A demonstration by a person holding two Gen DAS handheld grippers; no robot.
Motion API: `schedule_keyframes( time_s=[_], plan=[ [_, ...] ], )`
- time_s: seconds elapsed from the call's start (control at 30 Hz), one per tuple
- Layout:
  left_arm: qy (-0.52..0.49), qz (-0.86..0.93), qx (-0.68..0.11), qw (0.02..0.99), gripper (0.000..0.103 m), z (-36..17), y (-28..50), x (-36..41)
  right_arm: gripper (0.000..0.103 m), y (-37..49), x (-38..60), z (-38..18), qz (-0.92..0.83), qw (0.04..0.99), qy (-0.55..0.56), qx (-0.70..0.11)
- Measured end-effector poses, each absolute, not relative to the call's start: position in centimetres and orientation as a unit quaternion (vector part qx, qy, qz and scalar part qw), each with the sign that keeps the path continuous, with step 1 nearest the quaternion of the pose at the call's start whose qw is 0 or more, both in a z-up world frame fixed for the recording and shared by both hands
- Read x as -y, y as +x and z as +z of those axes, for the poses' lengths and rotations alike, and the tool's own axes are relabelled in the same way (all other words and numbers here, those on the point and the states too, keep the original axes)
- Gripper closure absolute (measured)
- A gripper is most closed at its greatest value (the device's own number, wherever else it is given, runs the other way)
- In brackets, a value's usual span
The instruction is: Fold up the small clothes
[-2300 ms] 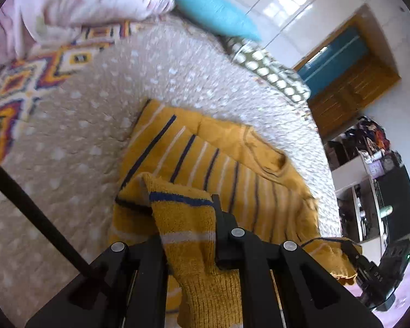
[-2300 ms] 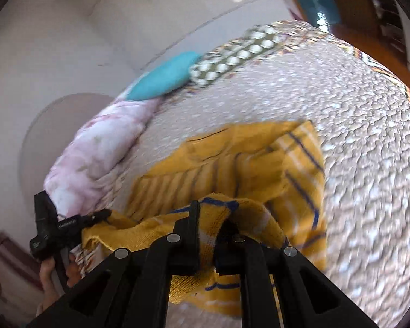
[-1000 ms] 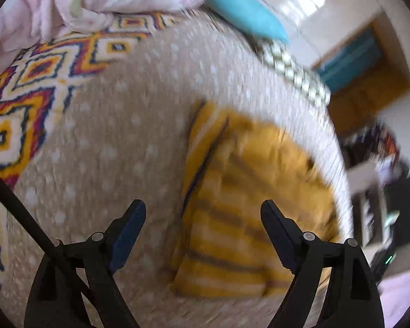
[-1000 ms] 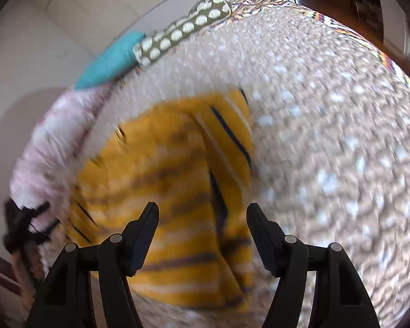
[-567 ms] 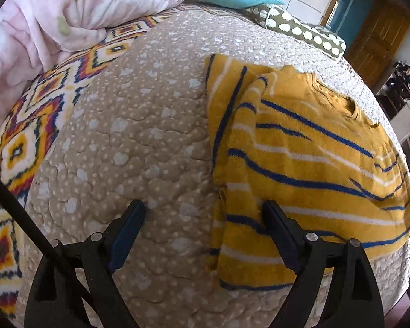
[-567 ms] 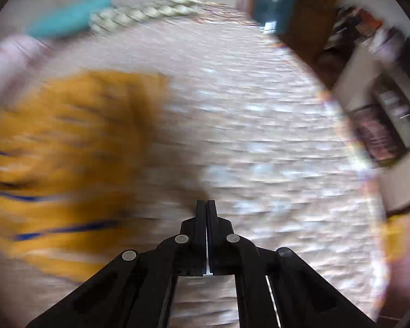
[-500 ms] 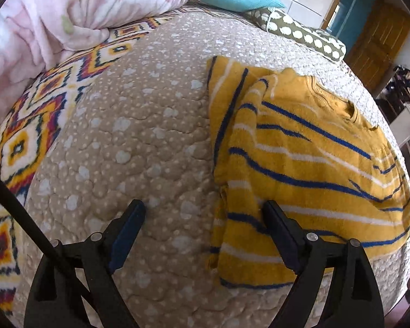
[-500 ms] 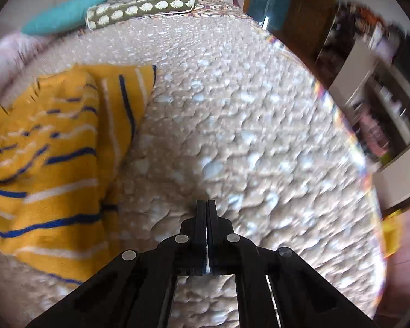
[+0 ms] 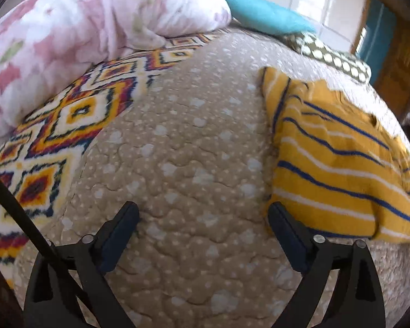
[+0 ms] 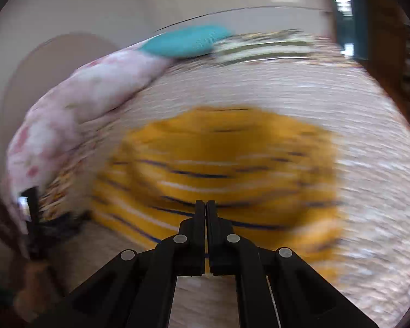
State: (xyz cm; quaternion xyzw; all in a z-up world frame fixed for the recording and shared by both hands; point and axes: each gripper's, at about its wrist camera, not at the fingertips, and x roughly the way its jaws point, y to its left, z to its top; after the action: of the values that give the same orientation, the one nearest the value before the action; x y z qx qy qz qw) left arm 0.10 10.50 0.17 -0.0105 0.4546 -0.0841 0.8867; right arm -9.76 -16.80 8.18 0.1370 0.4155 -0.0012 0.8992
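Note:
A yellow sweater (image 9: 339,161) with blue and white stripes lies folded on the beige quilted bed (image 9: 194,164), at the right of the left wrist view. My left gripper (image 9: 202,213) hovers over bare quilt to the sweater's left, its jaws opening wide with nothing between them; its right finger (image 9: 283,222) is close to the sweater's near corner. In the blurred right wrist view the sweater (image 10: 224,164) fills the middle, and my right gripper (image 10: 205,205) is shut and empty above its near edge.
A pink floral duvet (image 9: 82,35) is bunched at the back left over a patterned blanket (image 9: 68,125). A teal pillow (image 9: 265,16) and a dotted cushion (image 9: 333,54) lie at the head of the bed. A wooden door (image 9: 396,54) stands at the right.
Both grippers let go of the sweater, which now lies folded. My left gripper shifted left onto bare quilt and widened. My right gripper closed and swung back over the sweater.

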Motion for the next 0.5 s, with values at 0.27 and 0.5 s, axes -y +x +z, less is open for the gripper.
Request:
schedule_keyframes(
  time_s=[0.27, 0.5],
  plan=[
    [-0.054, -0.112, -0.422, 0.898, 0.006, -0.3, -1.1, -11.8, 0.101, 4.8, 6.2, 4.3, 0.032, 0.878, 0.042, -0.476],
    [-0.065, -0.121, -0.413, 0.900, 0.005, -0.3, -1.3, -12.1, 0.101, 14.8, 2.3, -0.5, -0.002, 0.847, -0.024, -0.531]
  ],
)
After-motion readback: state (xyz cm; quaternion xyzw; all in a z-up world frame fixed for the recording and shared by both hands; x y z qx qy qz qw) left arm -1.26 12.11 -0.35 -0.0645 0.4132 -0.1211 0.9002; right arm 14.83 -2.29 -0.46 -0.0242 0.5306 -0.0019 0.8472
